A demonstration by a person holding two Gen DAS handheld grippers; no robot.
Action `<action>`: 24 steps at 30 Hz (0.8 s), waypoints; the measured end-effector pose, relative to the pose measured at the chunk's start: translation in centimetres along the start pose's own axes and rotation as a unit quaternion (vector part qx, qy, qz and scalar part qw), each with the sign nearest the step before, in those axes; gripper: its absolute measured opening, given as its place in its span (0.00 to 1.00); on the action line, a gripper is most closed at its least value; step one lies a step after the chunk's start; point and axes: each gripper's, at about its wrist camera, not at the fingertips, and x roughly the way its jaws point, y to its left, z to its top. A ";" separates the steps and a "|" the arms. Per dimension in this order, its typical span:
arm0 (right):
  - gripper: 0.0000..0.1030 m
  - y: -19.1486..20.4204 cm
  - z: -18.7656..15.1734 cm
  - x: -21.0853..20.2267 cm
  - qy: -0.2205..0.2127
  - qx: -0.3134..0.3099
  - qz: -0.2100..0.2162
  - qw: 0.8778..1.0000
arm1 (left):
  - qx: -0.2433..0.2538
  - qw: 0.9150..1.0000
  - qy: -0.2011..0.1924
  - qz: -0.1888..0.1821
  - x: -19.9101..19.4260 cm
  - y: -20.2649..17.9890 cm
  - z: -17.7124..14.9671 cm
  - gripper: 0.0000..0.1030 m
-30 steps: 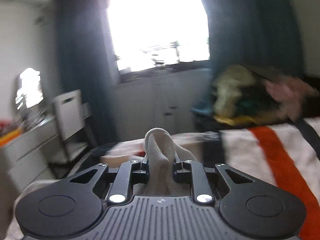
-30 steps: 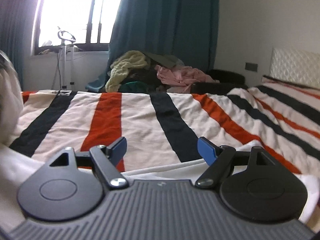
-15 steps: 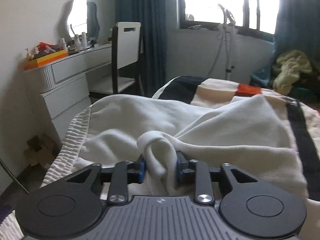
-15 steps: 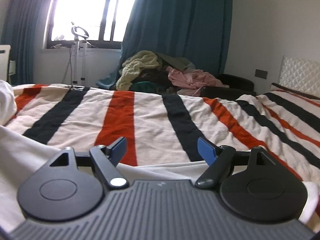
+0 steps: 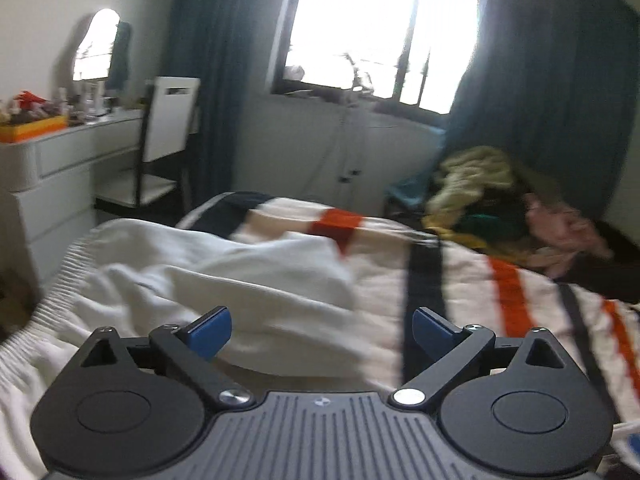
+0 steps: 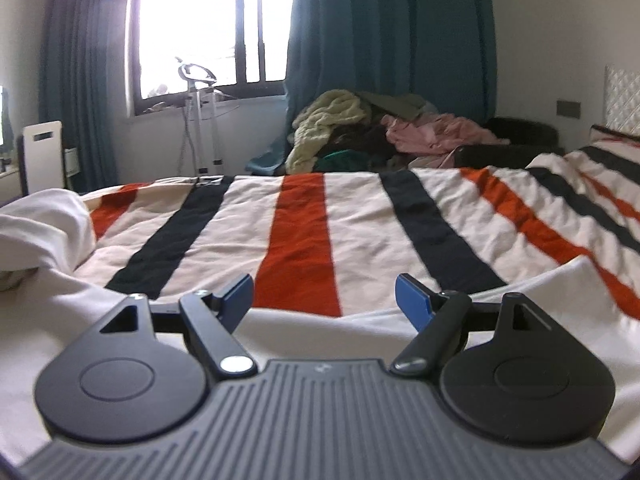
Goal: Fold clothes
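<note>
- Left wrist view: left gripper now spread wide, nothing between the blue pads — half a second ago it was clenched on a bunched fold of the white garment.
- Meaning: fold dropped — one fold step looks finished, regrasp likely next.
- View blurred, so whether the pads touch the cloth below cannot be told.
- Garment lies crumpled just ahead of the left gripper, on the near-left part of the striped blanket.
- Right wrist view: right gripper also wide open, empty, as before; white garment edge directly under its fingers, contact unclear.
- Further out: unfolded clothes pile beyond the bed, by the curtain.
</note>
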 end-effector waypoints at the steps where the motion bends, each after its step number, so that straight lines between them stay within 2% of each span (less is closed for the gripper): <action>1: 0.77 0.0 -0.1 0.0 0.005 0.006 0.009 1.000 | 0.001 1.000 0.000 -0.012 -0.2 -0.8 -0.7 0.97; 4: 0.77 -0.2 -0.4 0.1 0.024 0.030 0.041 0.998 | 0.003 0.999 0.002 -0.050 -0.9 -3.0 -2.6 0.97; 8: 0.77 -0.5 -0.7 0.9 0.065 0.100 0.112 0.987 | 0.025 0.997 -0.006 -0.066 -1.5 -3.7 -3.6 0.97; 10: 0.73 -0.3 -0.8 1.3 0.082 0.124 0.148 0.978 | 0.023 0.997 -0.016 -0.076 -1.6 -3.1 -3.5 0.97; 11: 0.70 0.5 -0.6 1.8 0.088 0.116 0.159 0.976 | 0.025 0.996 -0.025 -0.081 -1.5 -2.7 -3.5 0.97; 13: 0.58 2.2 -0.1 2.8 0.098 0.095 0.175 0.975 | 0.036 0.996 -0.032 -0.075 -0.4 -1.5 -3.2 0.97; 14: 0.56 3.2 0.1 3.5 0.102 0.093 0.184 0.973 | 0.037 0.996 -0.034 -0.068 0.2 -0.9 -3.2 0.97; 16: 0.51 5.7 0.5 5.6 0.112 0.095 0.211 0.966 | 0.028 0.997 -0.028 -0.065 1.4 0.0 -3.3 0.97; 19: 0.49 10.2 1.2 9.6 0.128 0.100 0.262 0.951 | -0.007 0.997 -0.021 -0.075 3.1 1.3 -3.2 0.97; 24: 0.49 16.7 1.9 17.8 0.175 0.179 0.309 0.918 | -0.090 0.994 -0.011 -0.056 6.5 4.3 -2.7 0.97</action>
